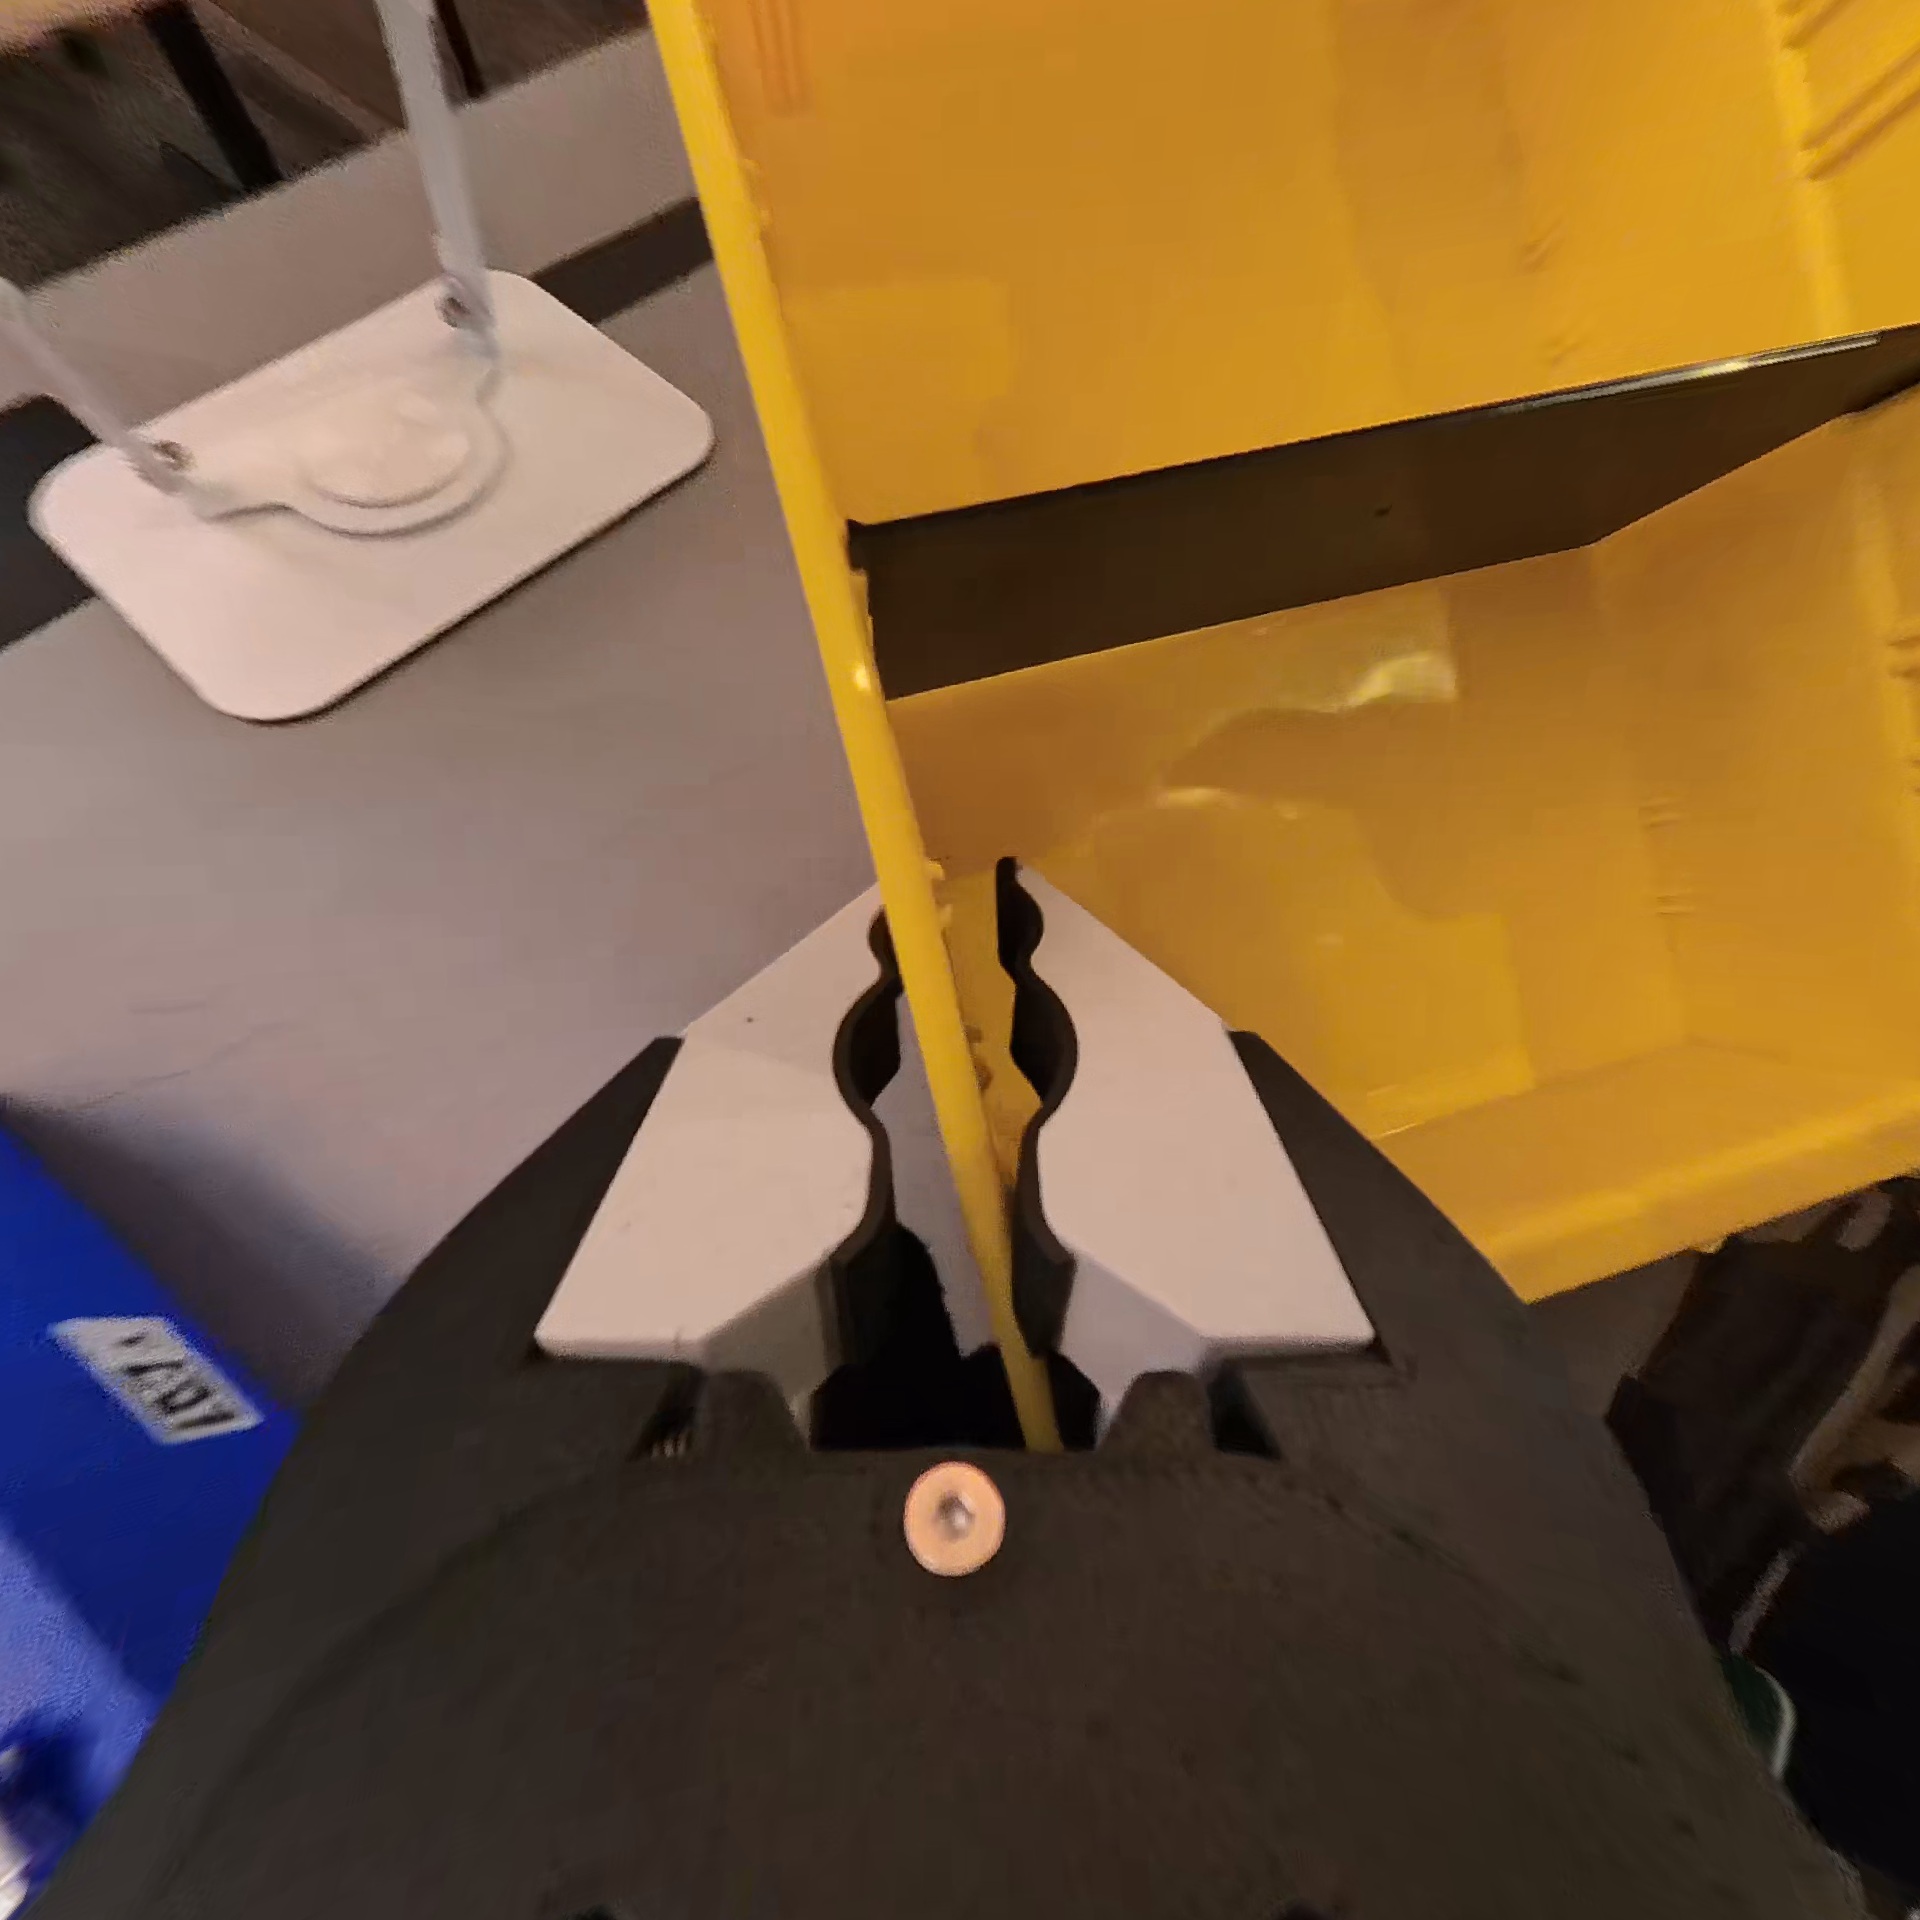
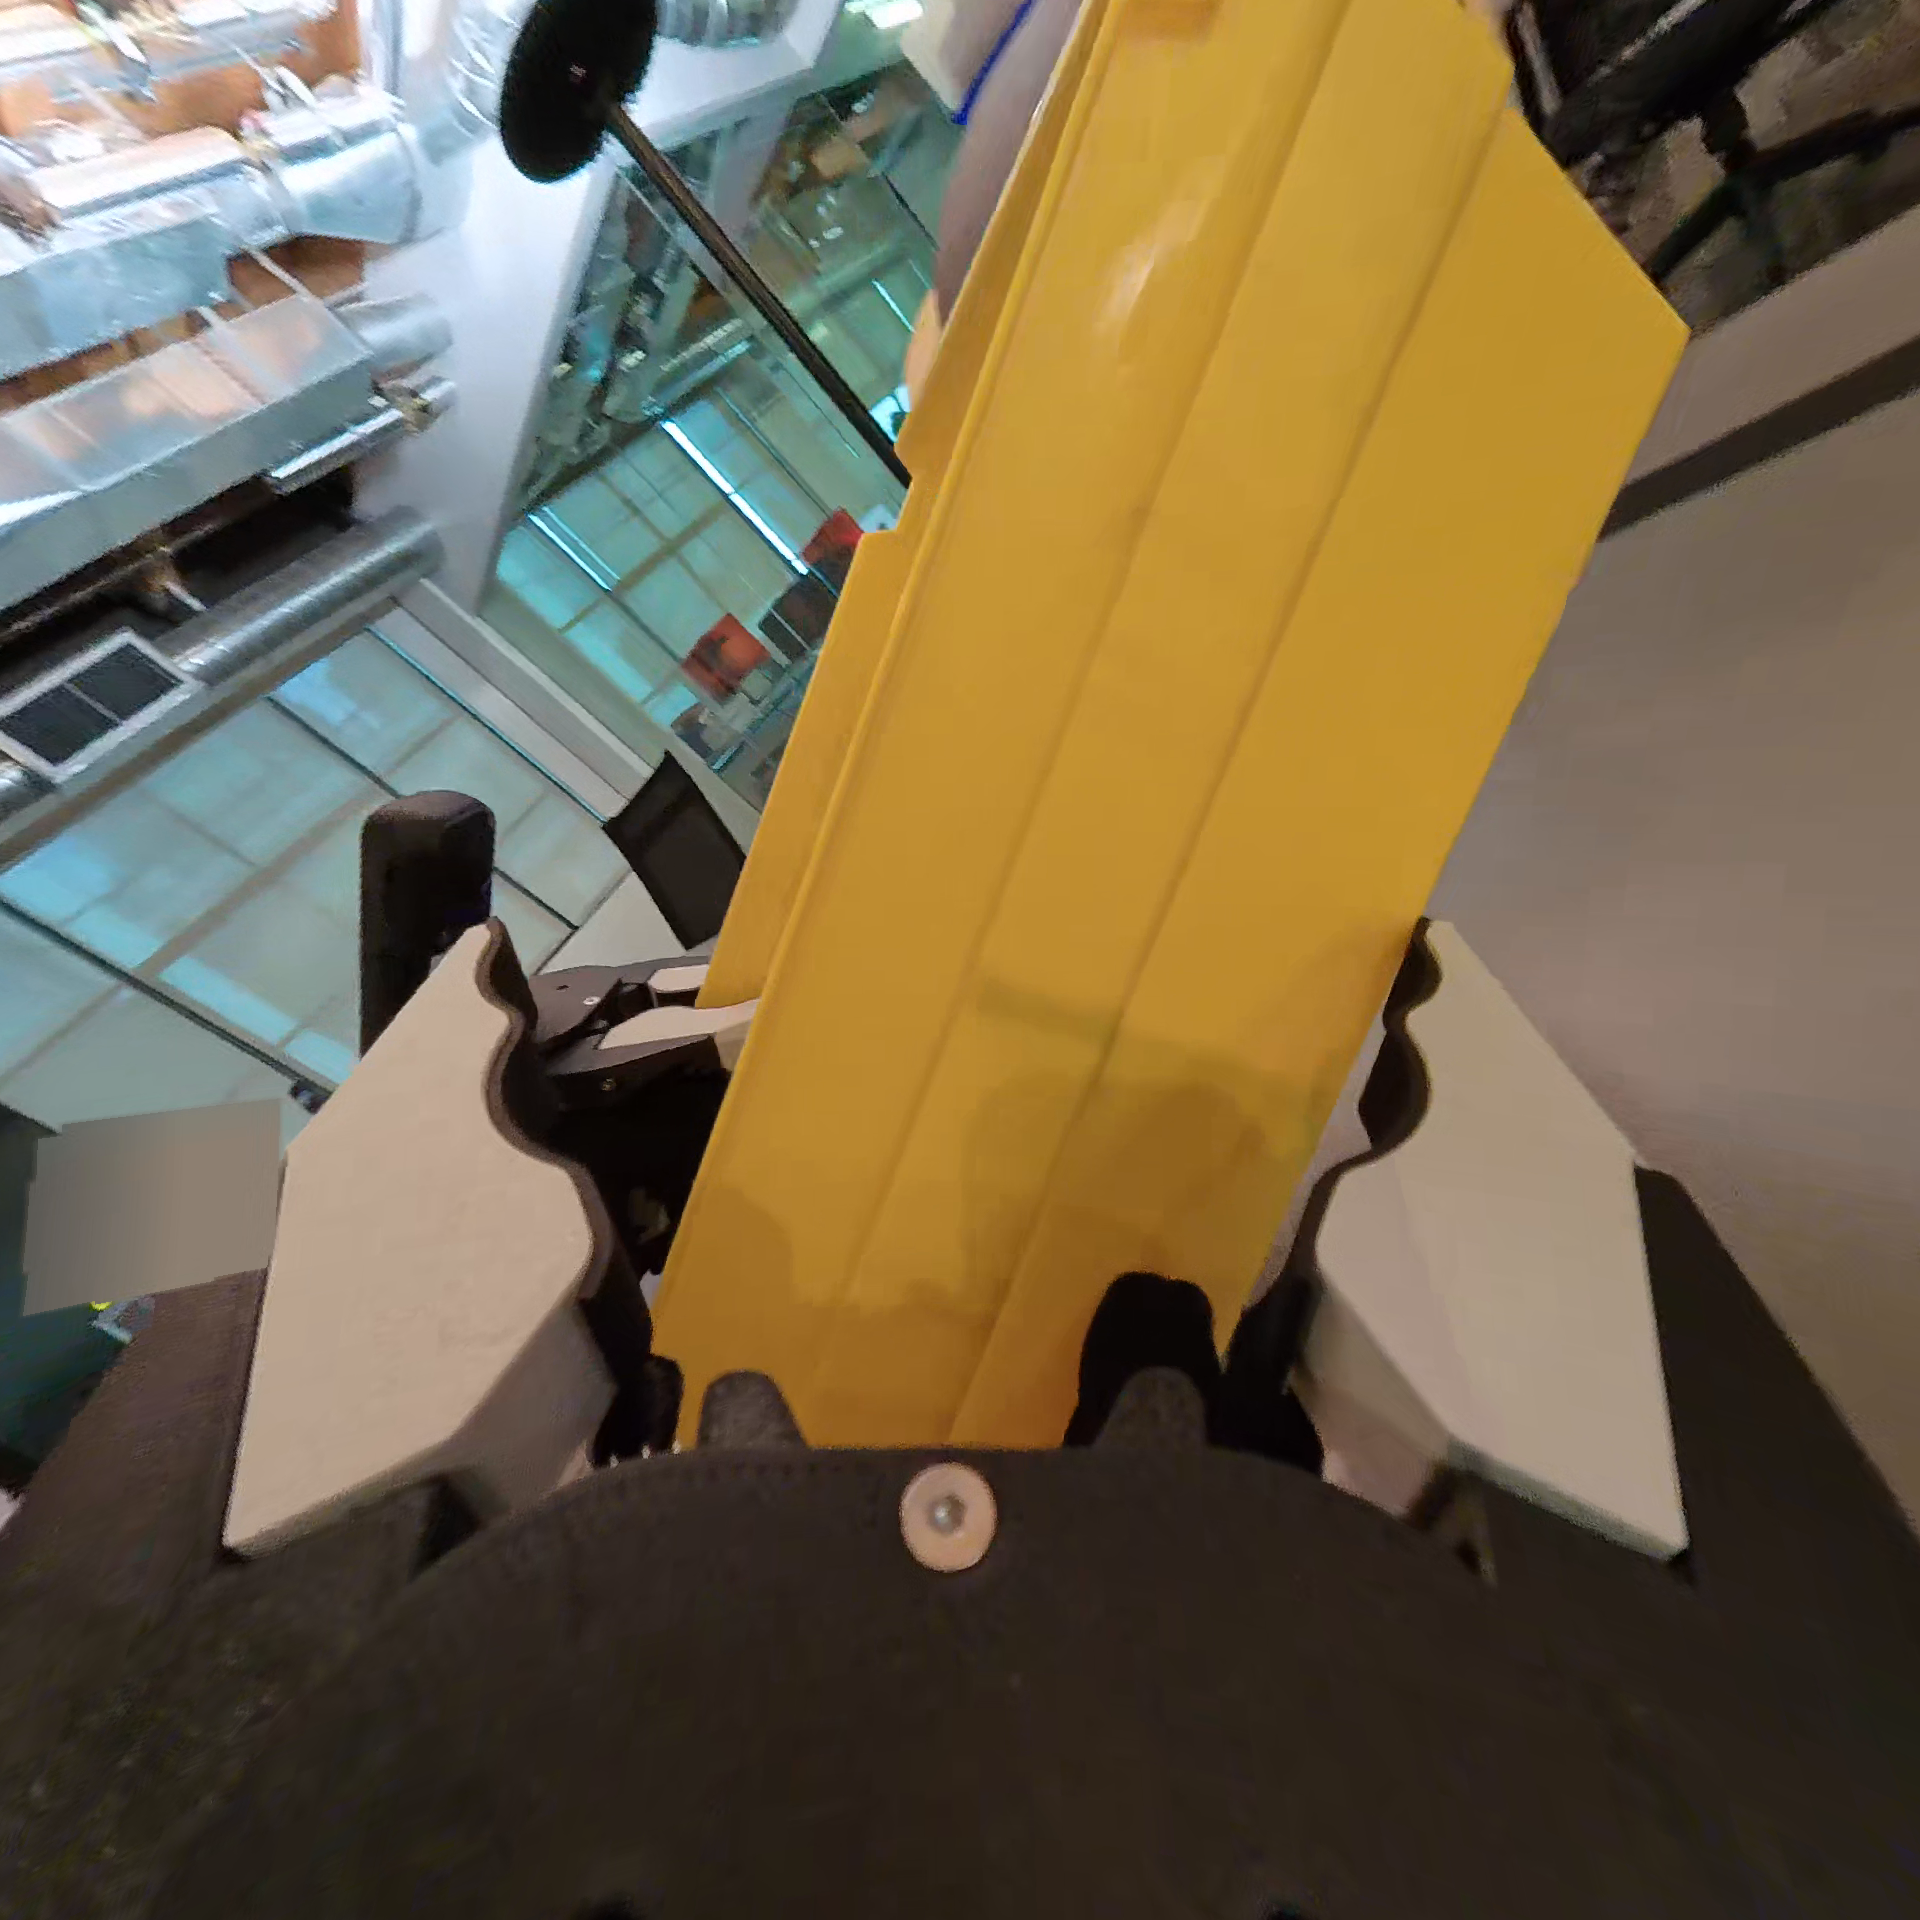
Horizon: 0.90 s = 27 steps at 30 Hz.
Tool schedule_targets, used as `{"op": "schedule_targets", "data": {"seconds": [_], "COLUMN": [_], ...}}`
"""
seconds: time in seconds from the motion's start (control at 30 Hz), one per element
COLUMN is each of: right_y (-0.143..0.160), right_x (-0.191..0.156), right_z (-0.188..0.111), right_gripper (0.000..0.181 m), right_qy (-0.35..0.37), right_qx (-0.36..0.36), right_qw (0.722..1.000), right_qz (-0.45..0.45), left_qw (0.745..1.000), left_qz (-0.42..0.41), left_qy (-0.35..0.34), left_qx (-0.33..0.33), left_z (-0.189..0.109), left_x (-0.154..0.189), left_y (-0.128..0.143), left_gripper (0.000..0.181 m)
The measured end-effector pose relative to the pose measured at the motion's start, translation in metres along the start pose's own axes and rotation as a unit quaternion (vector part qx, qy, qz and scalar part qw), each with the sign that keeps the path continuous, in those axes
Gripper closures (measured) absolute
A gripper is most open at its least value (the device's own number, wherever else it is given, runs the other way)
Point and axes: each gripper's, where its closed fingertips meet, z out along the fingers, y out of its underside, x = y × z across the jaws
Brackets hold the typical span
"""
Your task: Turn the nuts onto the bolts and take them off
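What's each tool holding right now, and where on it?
Left tool is shut on the thin side wall of the yellow bin. Right tool straddles the bin's ribbed outer face; whether its fingers clamp it cannot be told.

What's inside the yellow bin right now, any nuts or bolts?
In the left wrist view, the yellow bin shows only a black divider across bare yellow compartments; no nuts or bolts visible. The left tongs grip its wall. Its lower right corner is out of view.

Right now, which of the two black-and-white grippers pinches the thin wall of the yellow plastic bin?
The left gripper: shut on the yellow plastic bin's wall; the right gripper stands wide open around it.
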Motion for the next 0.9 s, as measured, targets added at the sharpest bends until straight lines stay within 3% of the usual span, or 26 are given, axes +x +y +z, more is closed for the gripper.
{"op": "schedule_targets", "data": {"seconds": [0.27,0.4,0.5,0.9], "right_y": [0.002,-0.006,-0.005,-0.047], "right_x": [0.056,0.069,0.085,0.166], "right_z": [-0.021,-0.026,-0.026,-0.043], "right_gripper": [0.025,0.034,0.026,0.051], "right_qy": [0.058,0.068,0.089,0.132], "right_qx": [-0.015,-0.017,-0.045,-0.119], "right_qw": [0.998,0.997,0.995,0.984], "right_qz": [0.03,0.011,0.006,-0.035], "left_qw": [0.997,0.993,0.99,0.974], "left_qz": [-0.028,-0.05,-0.072,-0.131], "left_qy": [0.063,0.085,0.102,0.182], "left_qx": [-0.036,-0.059,-0.071,-0.02], "left_z": [0.046,0.067,0.083,0.128], "left_x": [0.035,0.051,0.063,0.129], "left_y": [0.008,0.014,0.017,-0.022], "left_gripper": [0.15,0.134,0.118,0.068]}}
